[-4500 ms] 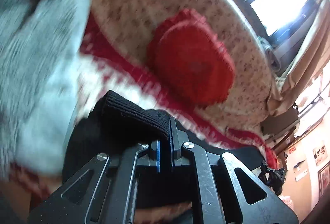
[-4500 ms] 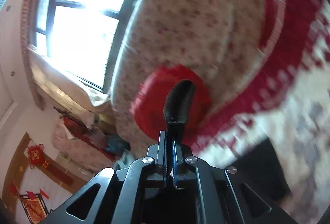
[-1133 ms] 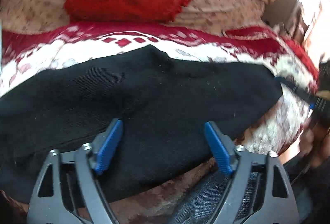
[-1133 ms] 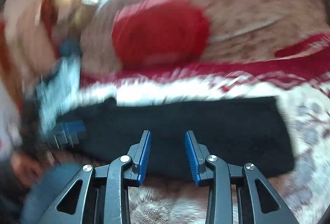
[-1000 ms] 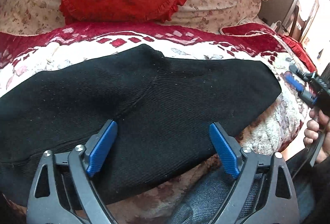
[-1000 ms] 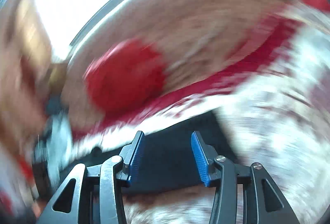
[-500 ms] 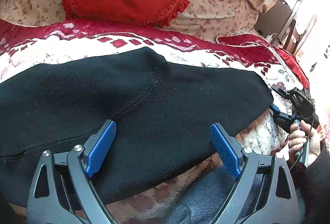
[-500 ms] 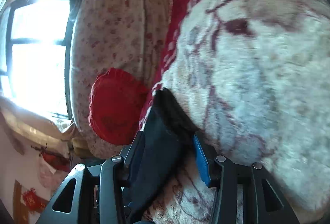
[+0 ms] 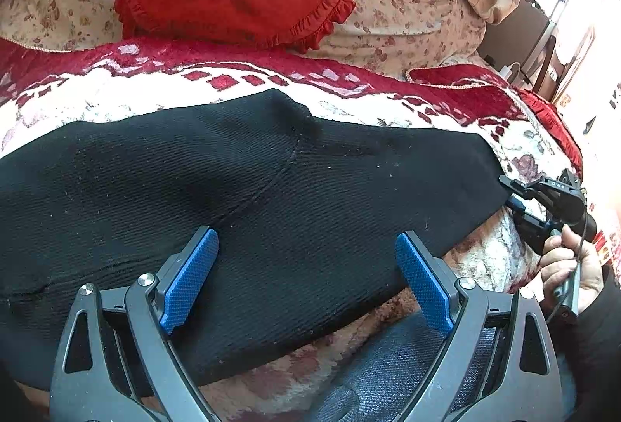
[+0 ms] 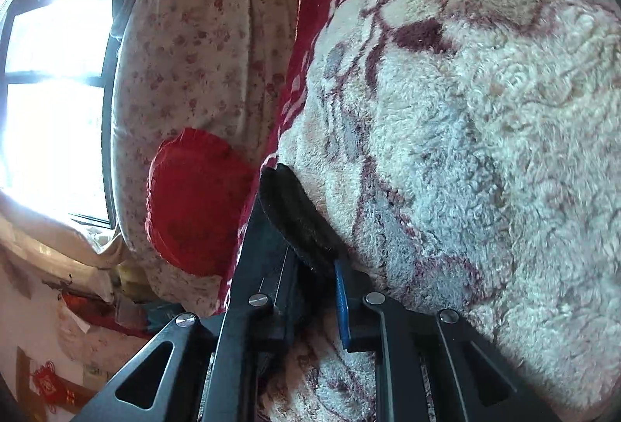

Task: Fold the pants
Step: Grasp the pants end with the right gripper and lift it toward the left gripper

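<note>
Lying flat, black ribbed pants [image 9: 271, 197] folded to 1 long strip; left gripper [image 9: 306, 282] wide apart above, gripping nothing; right gripper [image 10: 314, 274] just closed, pinching the hem.

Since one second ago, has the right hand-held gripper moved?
Yes. The right hand-held gripper came down from beside the red-patterned blanket onto the black knitted pants end, jaws closing on it.

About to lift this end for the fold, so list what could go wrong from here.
1. The right tool has just been closing on only the edge of the black pants; so shallow a bite may slip once lifted.
2. Its lower finger lies against the fluffy blanket and might pinch it too.
3. The left tool hangs open over the pants, so nothing pins them; they may drag.
</note>
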Available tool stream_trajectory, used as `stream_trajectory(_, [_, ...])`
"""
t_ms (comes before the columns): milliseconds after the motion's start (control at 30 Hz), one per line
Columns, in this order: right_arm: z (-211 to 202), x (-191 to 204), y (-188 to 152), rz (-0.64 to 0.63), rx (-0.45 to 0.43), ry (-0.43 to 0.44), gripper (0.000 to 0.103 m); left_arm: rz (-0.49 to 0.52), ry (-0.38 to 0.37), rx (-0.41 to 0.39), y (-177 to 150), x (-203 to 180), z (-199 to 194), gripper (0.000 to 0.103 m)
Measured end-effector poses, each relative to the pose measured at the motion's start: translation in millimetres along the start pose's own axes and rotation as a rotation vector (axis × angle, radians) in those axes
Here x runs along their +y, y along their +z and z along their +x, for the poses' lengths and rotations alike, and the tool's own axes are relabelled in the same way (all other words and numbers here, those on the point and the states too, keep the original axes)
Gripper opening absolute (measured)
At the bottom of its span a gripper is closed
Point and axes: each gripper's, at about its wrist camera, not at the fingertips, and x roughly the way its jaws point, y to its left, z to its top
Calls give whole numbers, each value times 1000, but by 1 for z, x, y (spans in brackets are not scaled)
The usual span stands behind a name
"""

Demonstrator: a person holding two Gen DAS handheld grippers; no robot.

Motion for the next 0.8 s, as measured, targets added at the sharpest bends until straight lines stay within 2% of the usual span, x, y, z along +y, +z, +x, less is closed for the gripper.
stream_trajectory(67, [-2,1,1,-9,2,-7,10,21,22,7,1,-3,1,93])
stream_trajectory(133, [-7,7,0,-44,-14,-4,8,30,54,-19,1,-7,-5,93])
stream_trajectory(233, [-17,29,-6,-152,-56,8,8,7,138,-146,-1,-2,-32,93])
stream_trajectory(333, [-21,50,-15,-226,-67,62,8,-106,220,-240,-7,20,-55,93])
stream_trajectory(433, [-10,77,-29,-288,7,221,8,-246,348,-275,-19,45,-68,93])
stream_trajectory(500, [4,106,-49,-377,76,311,8,-309,364,-275,-29,54,-70,93])
stream_trajectory(533, [14,121,-63,-415,125,368,8,-317,370,-277,-31,55,-71,93])
stream_trajectory(633, [44,161,-102,-530,259,466,8,-311,383,-290,-31,52,-72,93])
stream_trajectory(700, [63,182,-125,-609,341,493,8,-299,383,-286,-30,49,-70,93])
stream_trajectory(800, [92,194,-154,-679,444,451,8,-297,379,-280,-32,47,-70,93])
